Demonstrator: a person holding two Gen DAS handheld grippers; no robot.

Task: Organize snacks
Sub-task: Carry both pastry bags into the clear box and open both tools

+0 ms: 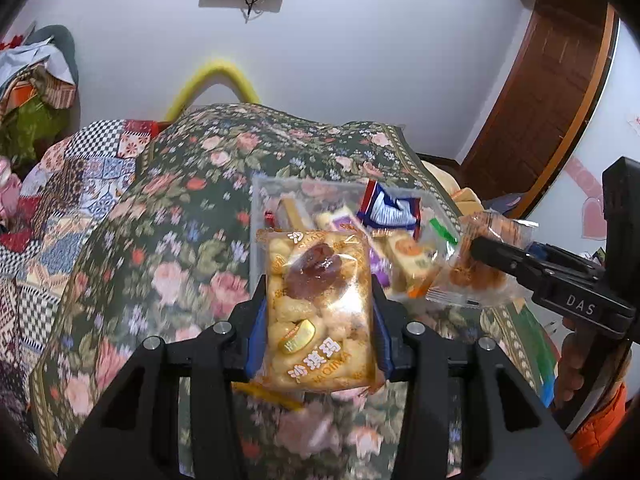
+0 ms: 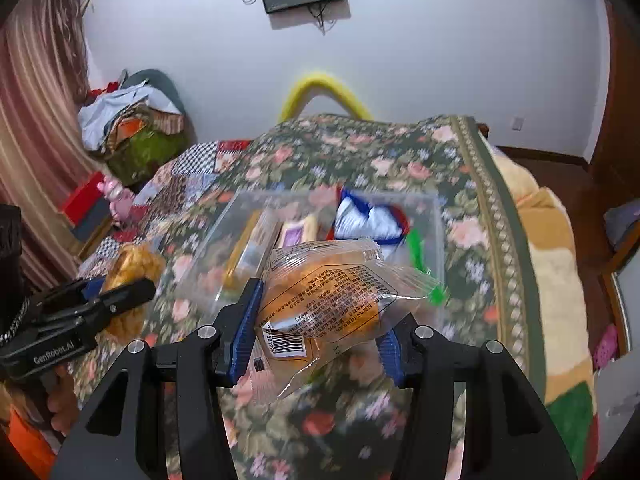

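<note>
My left gripper point(image 1: 318, 300) is shut on a clear yellow sachima snack pack point(image 1: 316, 312) and holds it above the flowered bedspread, just short of a clear plastic bin point(image 1: 260, 200). The bin holds several wrapped snacks, among them a blue and white packet point(image 1: 390, 210). My right gripper point(image 2: 320, 312) is shut on a clear-wrapped orange pastry pack point(image 2: 332, 300), held over the near edge of the bin point(image 2: 438, 236). In the left wrist view the right gripper point(image 1: 486, 246) comes in from the right with that pastry pack point(image 1: 480, 268). The left gripper point(image 2: 148, 284) and its pack point(image 2: 132, 264) show at left in the right wrist view.
The bin sits on a bed with a dark floral cover point(image 1: 180, 200) and a patchwork quilt point(image 1: 60, 208) to the left. A yellow foam tube point(image 2: 320, 88) arches behind the bed. A pile of bags and clothes point(image 2: 132, 128) stands at the far left by the curtain.
</note>
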